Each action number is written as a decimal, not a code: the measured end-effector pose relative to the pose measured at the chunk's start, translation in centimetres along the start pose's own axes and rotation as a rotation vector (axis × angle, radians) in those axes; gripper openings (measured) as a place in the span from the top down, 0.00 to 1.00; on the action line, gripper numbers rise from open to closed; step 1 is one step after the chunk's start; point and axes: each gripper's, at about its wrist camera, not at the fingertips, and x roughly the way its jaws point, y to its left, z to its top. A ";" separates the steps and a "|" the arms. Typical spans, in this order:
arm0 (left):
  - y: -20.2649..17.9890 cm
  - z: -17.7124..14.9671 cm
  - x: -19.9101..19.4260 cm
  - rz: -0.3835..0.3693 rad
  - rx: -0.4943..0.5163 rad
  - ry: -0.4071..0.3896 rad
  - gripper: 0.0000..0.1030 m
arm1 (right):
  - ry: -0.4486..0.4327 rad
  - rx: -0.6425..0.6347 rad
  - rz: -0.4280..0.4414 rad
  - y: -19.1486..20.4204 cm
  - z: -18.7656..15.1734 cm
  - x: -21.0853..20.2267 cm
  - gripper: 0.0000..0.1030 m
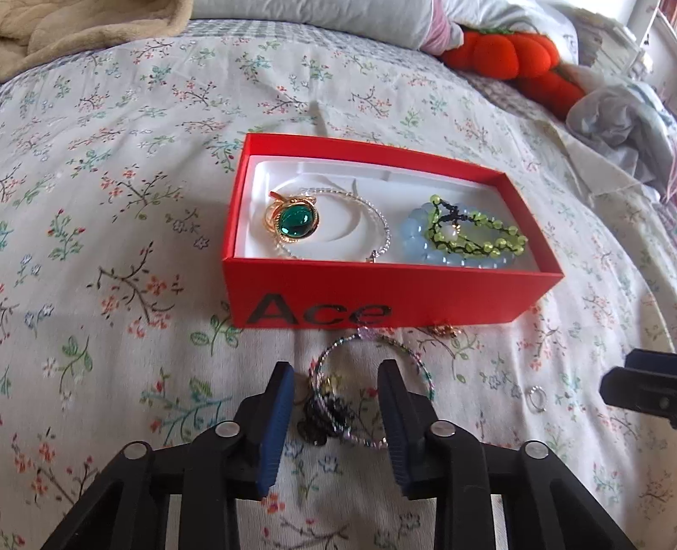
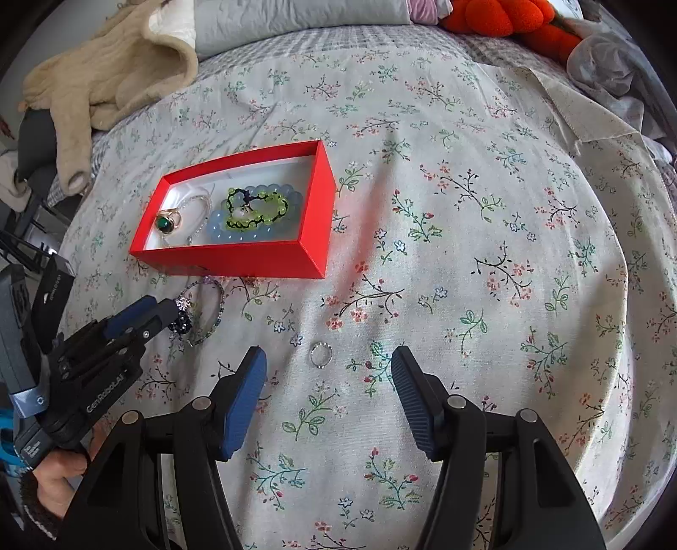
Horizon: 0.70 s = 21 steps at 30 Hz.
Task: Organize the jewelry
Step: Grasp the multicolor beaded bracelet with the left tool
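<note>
A red open box (image 1: 393, 292) (image 2: 315, 237) lies on the floral bedspread. It holds a green-stone gold ring (image 1: 292, 220) (image 2: 167, 222), a clear beaded bracelet (image 1: 372, 213), a blue bead bracelet (image 1: 412, 237) (image 2: 216, 230) and a green bead bracelet (image 1: 478, 237) (image 2: 258, 211). A multicolour beaded bracelet (image 1: 338, 359) (image 2: 211, 313) with a dark charm lies in front of the box. My left gripper (image 1: 336, 374) (image 2: 163, 309) is open, its fingers on either side of that bracelet. A small silver ring (image 2: 320, 356) (image 1: 536, 397) lies just ahead of my open, empty right gripper (image 2: 329, 364).
A beige blanket (image 2: 101, 76) lies at the far left, pillows (image 1: 304, 17) at the back. Orange plush pumpkins (image 1: 507, 50) (image 2: 507, 21) and crumpled grey cloth (image 1: 613, 118) are at the far right. A small gold piece (image 1: 444, 330) lies by the box's front.
</note>
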 end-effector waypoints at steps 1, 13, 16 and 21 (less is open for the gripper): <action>0.0 0.2 0.4 0.009 0.004 0.011 0.71 | 0.002 0.001 0.004 0.0 0.0 0.0 0.38; -0.7 0.6 1.5 0.027 0.026 0.038 1.00 | 0.003 0.014 0.009 -0.2 0.5 0.3 0.38; -1.0 0.5 0.7 0.017 0.039 0.021 1.00 | 0.006 0.023 0.007 -0.4 0.6 0.4 0.38; -1.1 0.7 -2.0 -0.029 0.017 -0.039 1.00 | 0.009 0.029 0.008 -0.4 0.7 0.7 0.38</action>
